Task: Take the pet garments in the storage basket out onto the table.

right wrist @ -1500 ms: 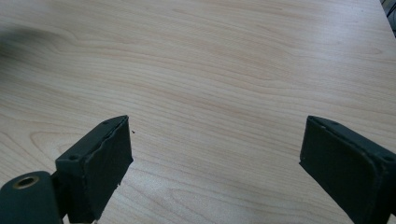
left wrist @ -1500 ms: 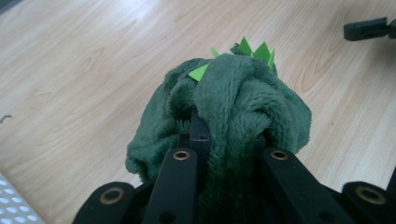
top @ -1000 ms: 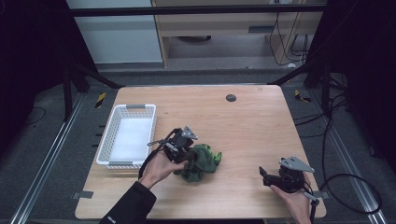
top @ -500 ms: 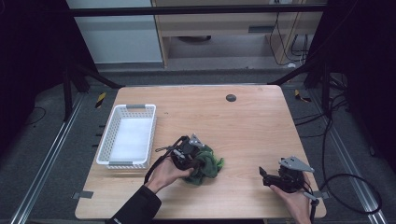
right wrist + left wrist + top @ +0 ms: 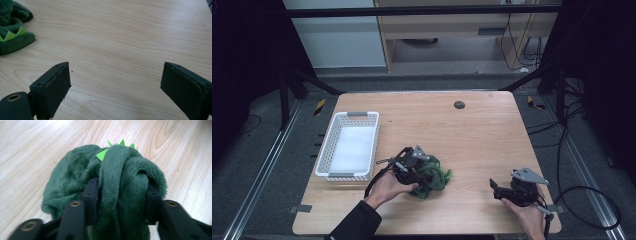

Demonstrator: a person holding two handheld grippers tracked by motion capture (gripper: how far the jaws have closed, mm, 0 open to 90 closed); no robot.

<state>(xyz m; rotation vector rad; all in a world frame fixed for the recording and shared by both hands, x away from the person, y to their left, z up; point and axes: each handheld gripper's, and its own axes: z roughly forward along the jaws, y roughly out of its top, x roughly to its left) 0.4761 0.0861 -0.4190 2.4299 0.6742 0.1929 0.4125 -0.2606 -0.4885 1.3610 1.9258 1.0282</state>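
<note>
A dark green plush toy (image 5: 438,176) with bright green felt spikes lies crumpled at the front middle of the wooden table (image 5: 472,135). My left gripper (image 5: 427,176) rests on its left side. In the left gripper view a thick fold of the plush (image 5: 75,170) lies between the jaws of the left gripper (image 5: 121,192), which have just been opening and stand apart around it. My right gripper (image 5: 493,189) hovers at the front right, open, with bare wood between the jaws of the right gripper (image 5: 113,80). An edge of the plush (image 5: 12,37) shows at that view's far left.
A white mesh basket (image 5: 347,115) stands empty at the table's left side, close to the left hand. A small black disc (image 5: 459,104) is set in the wood near the far edge. Cables trail on the floor at the right.
The left hand has shifted a little right and down onto the plush, and its jaws have opened around a fold. The right hand has stayed put.
</note>
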